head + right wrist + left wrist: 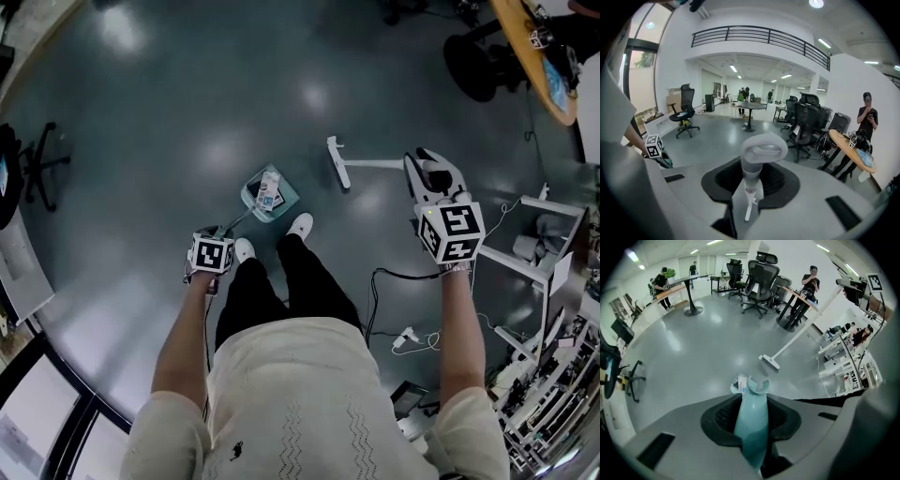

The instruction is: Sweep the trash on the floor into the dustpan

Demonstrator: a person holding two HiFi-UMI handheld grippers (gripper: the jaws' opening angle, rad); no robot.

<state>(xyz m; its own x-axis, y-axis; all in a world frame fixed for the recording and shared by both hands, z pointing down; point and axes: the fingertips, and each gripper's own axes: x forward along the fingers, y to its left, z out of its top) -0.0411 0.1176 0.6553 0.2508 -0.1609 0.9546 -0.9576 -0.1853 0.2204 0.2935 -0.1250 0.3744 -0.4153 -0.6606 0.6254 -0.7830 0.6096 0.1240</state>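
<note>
The left claw point(752, 425) squeezes the blue-green handle of the dustpan point(249, 200). The dustpan sits on the floor point(169, 103), just in front of the person's white shoes point(301, 225), and the trash point(270, 189) lies inside it. The right claw point(751, 187) grips the broom point(370, 164) by its handle. The broom's head is on the floor near the dustpan.

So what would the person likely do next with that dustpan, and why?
Probably tip the teal dustpan back and lift it with the left gripper, which is shut on its handle. The small carton already seems to lie inside, and the broom head rests apart from it.
</note>
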